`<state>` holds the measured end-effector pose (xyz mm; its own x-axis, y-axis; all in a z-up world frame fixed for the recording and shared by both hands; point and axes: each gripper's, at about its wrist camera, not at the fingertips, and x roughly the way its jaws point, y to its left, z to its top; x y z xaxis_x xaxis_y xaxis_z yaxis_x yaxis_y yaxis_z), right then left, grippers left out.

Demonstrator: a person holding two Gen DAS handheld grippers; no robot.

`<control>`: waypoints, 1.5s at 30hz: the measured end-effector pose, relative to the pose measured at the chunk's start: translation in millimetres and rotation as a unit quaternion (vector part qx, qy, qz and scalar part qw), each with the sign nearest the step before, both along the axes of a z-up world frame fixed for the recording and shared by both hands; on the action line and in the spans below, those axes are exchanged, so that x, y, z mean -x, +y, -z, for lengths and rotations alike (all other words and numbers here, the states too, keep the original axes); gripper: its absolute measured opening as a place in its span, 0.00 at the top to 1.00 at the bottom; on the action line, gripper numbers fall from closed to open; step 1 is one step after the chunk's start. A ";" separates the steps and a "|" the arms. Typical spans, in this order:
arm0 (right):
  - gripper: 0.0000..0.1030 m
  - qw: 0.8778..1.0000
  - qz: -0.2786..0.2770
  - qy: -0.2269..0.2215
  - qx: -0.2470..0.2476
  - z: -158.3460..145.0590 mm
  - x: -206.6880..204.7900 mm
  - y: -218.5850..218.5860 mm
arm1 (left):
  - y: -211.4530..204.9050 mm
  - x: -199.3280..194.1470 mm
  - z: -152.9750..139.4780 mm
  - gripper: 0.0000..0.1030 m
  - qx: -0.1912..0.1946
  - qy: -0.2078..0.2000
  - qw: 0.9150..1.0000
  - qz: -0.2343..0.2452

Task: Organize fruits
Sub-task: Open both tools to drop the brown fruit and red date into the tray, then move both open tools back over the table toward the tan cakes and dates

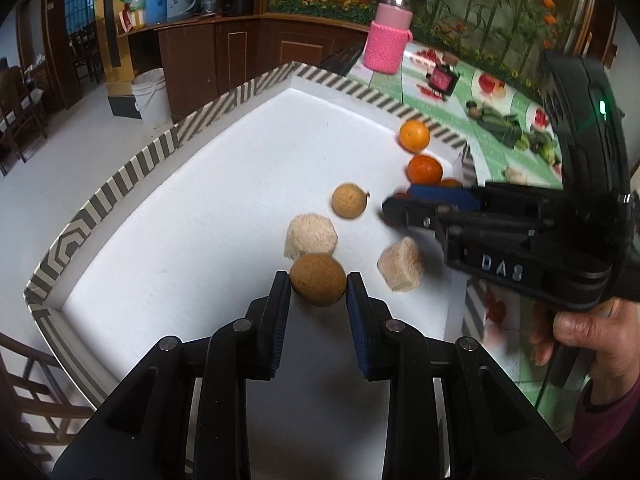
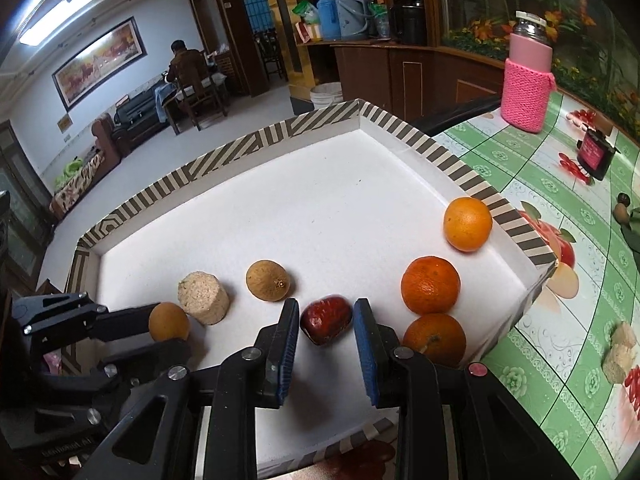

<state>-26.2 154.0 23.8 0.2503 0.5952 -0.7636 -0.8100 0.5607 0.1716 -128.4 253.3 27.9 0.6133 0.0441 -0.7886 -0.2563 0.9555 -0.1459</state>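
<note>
A white tray (image 2: 320, 216) with a striped rim holds the fruit. My left gripper (image 1: 318, 280) is closed around a brown round fruit (image 1: 317, 279), just above the tray floor; it shows from the side in the right wrist view (image 2: 169, 322). My right gripper (image 2: 326, 308) holds a red date (image 2: 326, 320) between its blue pads, low over the tray. In the tray lie another brown fruit (image 2: 267, 281), a beige block (image 2: 203, 298) and three oranges (image 2: 467, 224) (image 2: 430, 285) (image 2: 434, 338). A second beige block (image 1: 401, 265) shows in the left wrist view.
The tray sits on a green fruit-patterned tablecloth (image 2: 560, 360). A pink knit-covered bottle (image 2: 527, 76) and a small dark jar (image 2: 596, 154) stand at the back right. Beige blocks (image 2: 619, 346) and red dates (image 2: 632, 384) lie on the cloth right of the tray.
</note>
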 end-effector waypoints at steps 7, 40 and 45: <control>0.69 0.999 0.024 0.002 -0.041 -18.3 7.2 -30.6 | -4.9 2.1 -10.4 0.37 -0.027 -0.015 0.999 -0.013; 0.66 0.963 0.261 -0.037 -0.056 -48.8 -1.0 -279.2 | -175.7 -88.9 -47.4 0.37 -0.063 -0.078 0.992 0.076; 0.66 0.963 0.264 -0.028 -0.054 -41.4 -11.6 -278.7 | -178.7 -98.7 -43.3 0.37 -0.067 -0.075 0.992 0.078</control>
<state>-14.6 -124.8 65.2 0.5790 0.4493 -0.6804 -0.4268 0.8780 0.2166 -29.7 74.6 71.2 0.7306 0.0376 -0.6817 -0.0887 0.9952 -0.0402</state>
